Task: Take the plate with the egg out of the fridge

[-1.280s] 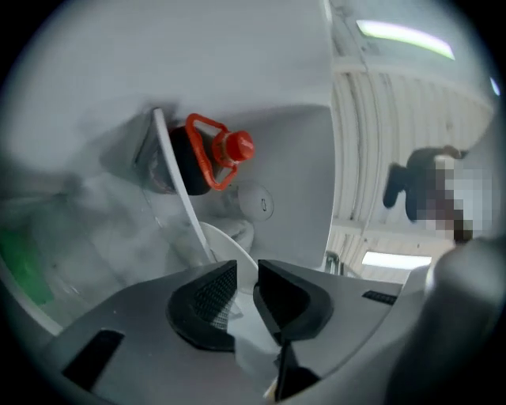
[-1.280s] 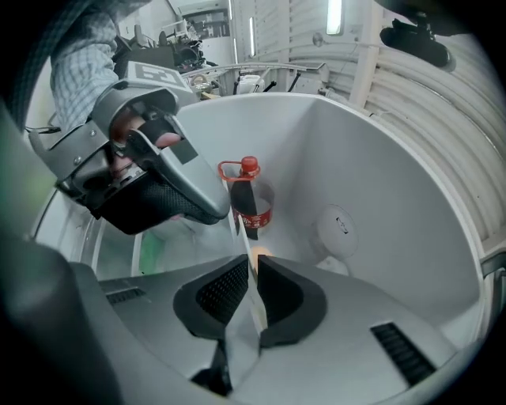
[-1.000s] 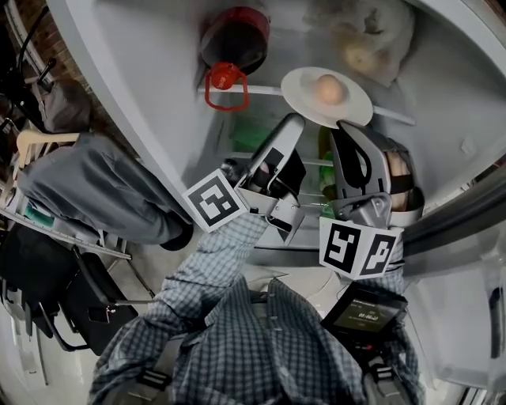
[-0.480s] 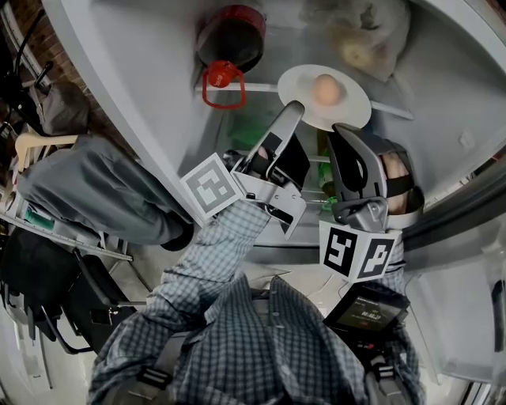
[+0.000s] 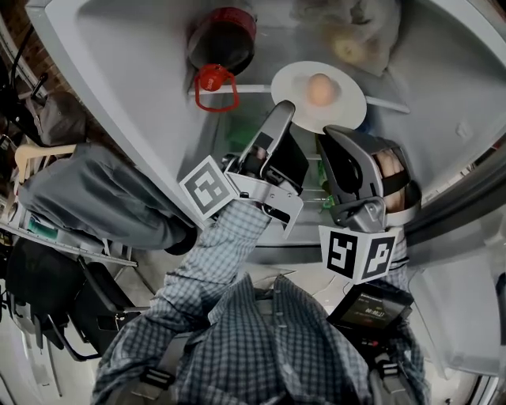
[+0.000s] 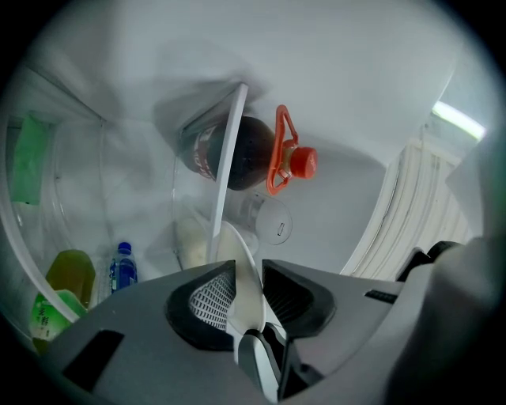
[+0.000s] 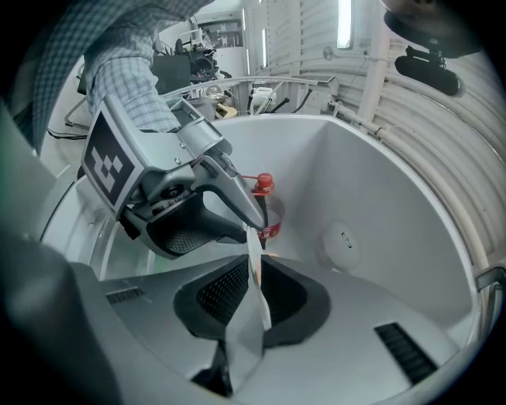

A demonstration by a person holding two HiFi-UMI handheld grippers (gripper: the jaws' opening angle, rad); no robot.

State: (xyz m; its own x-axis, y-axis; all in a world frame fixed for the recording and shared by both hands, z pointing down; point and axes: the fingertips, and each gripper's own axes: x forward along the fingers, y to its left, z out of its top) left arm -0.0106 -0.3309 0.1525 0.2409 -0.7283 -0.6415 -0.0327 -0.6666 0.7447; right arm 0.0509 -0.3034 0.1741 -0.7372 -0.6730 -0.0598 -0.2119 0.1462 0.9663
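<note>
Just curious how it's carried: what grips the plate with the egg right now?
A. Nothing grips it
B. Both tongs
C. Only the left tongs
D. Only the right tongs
B: the left tongs and the right tongs each pinch the rim of the plate, which carries the egg.

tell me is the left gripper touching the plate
Touching. In the left gripper view the rim of the plate sits pinched between the jaws of the left gripper, pressed from both sides.

A brick wall [image 5: 32, 49] stood at ten o'clock, a black chair [image 5: 41, 294] at eight; a ceiling lamp [image 7: 345, 24] glowed.
</note>
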